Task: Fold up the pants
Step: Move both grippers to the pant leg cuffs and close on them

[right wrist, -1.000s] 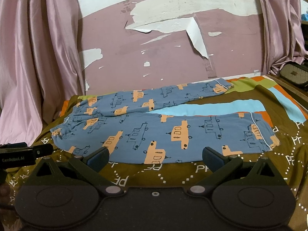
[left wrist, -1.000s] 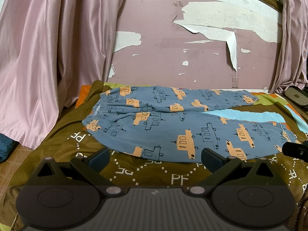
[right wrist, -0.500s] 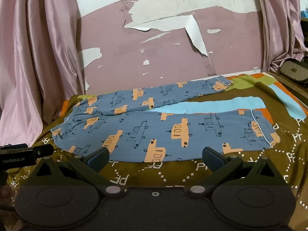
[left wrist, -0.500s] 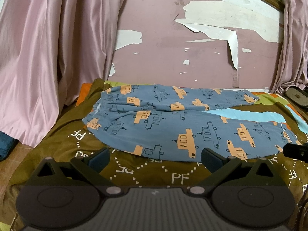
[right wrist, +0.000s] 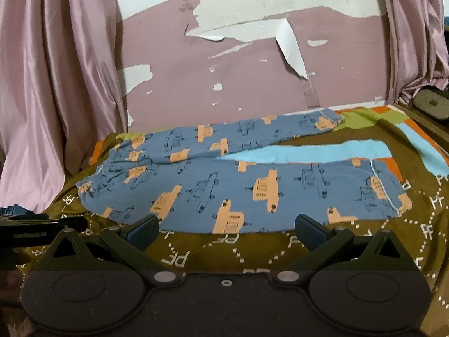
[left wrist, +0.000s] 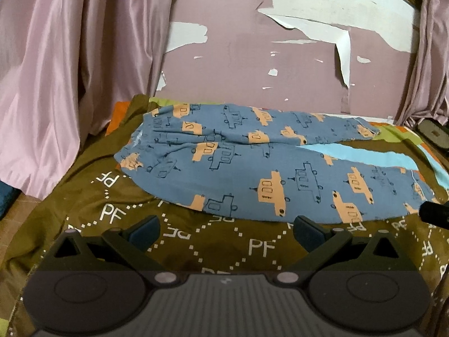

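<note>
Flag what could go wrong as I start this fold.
1. The blue car-print cotton pants lie on a loose olive patterned bedspread; either open gripper might pinch both layers.
2. The legs are splayed with the bedspread showing between them, so the fold could come out skewed.

Pants (left wrist: 252,168), blue with orange vehicle print: one pair, two legs spread apart, centre of frame. Bedspread (left wrist: 196,252), brown with white "PF" lettering: one, lower half of frame. Pink curtains: two, one at the left edge (left wrist: 70,70), one at the right edge (left wrist: 432,56). Tools: two, a left tool (left wrist: 224,230) and a right tool (right wrist: 226,229), each with two fingers set wide apart.
</note>
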### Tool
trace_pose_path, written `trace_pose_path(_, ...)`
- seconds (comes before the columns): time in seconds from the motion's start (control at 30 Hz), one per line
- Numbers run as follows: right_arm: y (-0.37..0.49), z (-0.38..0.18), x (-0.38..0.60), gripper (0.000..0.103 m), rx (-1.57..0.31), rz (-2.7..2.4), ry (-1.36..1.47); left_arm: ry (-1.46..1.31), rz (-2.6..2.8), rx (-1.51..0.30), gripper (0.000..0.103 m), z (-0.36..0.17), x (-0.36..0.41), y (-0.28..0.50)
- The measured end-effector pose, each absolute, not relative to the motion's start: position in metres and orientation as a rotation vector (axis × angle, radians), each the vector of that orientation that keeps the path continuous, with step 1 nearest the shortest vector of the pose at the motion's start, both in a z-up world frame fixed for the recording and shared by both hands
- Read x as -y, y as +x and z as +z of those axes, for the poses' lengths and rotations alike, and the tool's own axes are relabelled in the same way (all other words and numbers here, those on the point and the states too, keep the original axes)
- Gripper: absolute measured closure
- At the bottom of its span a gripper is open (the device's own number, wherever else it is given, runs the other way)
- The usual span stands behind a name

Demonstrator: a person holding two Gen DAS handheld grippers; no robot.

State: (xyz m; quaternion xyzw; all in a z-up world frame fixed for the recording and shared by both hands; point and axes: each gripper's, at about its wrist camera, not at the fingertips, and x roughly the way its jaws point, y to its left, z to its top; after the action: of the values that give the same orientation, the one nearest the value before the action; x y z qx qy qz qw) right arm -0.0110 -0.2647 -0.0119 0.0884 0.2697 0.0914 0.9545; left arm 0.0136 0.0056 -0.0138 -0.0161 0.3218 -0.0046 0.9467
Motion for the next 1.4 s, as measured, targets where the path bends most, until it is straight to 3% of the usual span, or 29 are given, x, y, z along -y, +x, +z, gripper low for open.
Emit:
trace_pose_path(0.27, 0.013, 0.009, 0.277, 0.000, -0.548, 0.276, 0.240, -0.081, -0.014, -0.627, 0.000, 0.004, -0.006, 0.038)
trace_pose_path(0.47, 0.049, 0.057, 0.291, 0.000, -0.544, 0.466, 0.245, -0.001, 0.020, -0.578, 0.000, 0.032, -0.014, 0.087)
trace_pose_path(0.73, 0.149, 0.132, 0.268, 0.000, -0.827, 0.552, 0.146, 0.099, -0.024, -0.708, 0.000, 0.077, -0.032, 0.193)
trace_pose_path(0.93, 0.212, 0.175, 0.219, 0.000, -0.822, 0.646, 0.131, 0.097, -0.047, -0.713, 0.000, 0.083, -0.033, 0.256)
trace_pose_path(1.13, 0.269, 0.150, 0.177, 0.000, -0.782, 0.735, 0.033, 0.136, -0.029, -0.762, 0.000, 0.077, -0.041, 0.292)
trace_pose_path(1.4, 0.330, 0.071, 0.172, 0.000, -0.762, 0.699, -0.094, 0.469, -0.016, -0.820, 0.000, 0.083, -0.044, 0.314)
